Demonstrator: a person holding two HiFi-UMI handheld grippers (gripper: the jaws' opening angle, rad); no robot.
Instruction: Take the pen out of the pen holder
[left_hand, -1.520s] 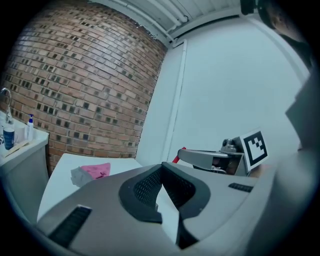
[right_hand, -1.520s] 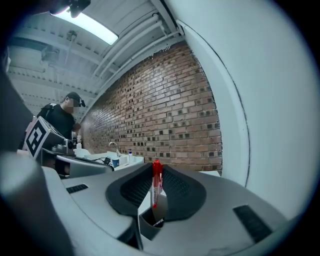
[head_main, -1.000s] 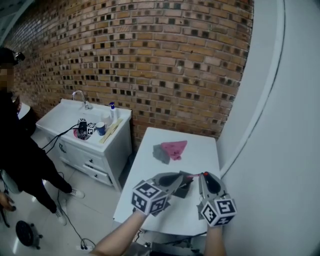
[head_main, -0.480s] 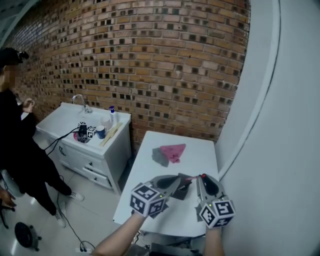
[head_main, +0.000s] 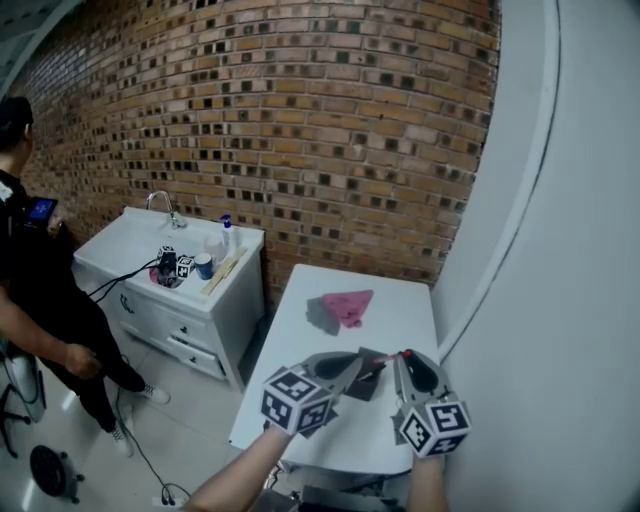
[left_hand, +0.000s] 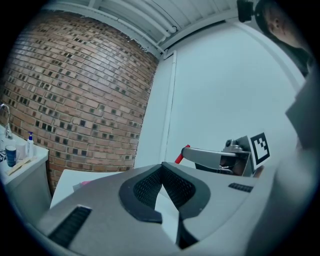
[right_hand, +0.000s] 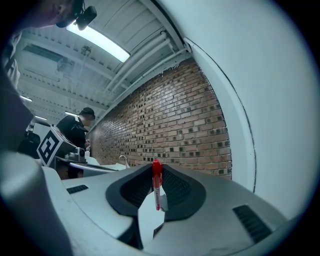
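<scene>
A red pen (right_hand: 157, 182) stands upright between the jaws of my right gripper (right_hand: 156, 176), which is shut on it. The left gripper view shows the pen's red end (left_hand: 180, 156) sticking out of that right gripper (left_hand: 188, 150). In the head view both grippers hover level over the near end of the white table (head_main: 300, 340). My right gripper (head_main: 403, 356) is just right of the dark pen holder (head_main: 366, 385). My left gripper (head_main: 358, 363) reaches over the holder; its jaws meet at the tips (left_hand: 162, 168) with nothing visible between them.
A pink cloth (head_main: 348, 303) and a grey piece (head_main: 320, 312) lie at the table's far end. A white wall runs close along the right. To the left stand a white sink cabinet (head_main: 170, 290) and a person (head_main: 40, 300) in dark clothes.
Both grippers stay in place, the pen still held. The person at the left has turned away and lowered an arm.
</scene>
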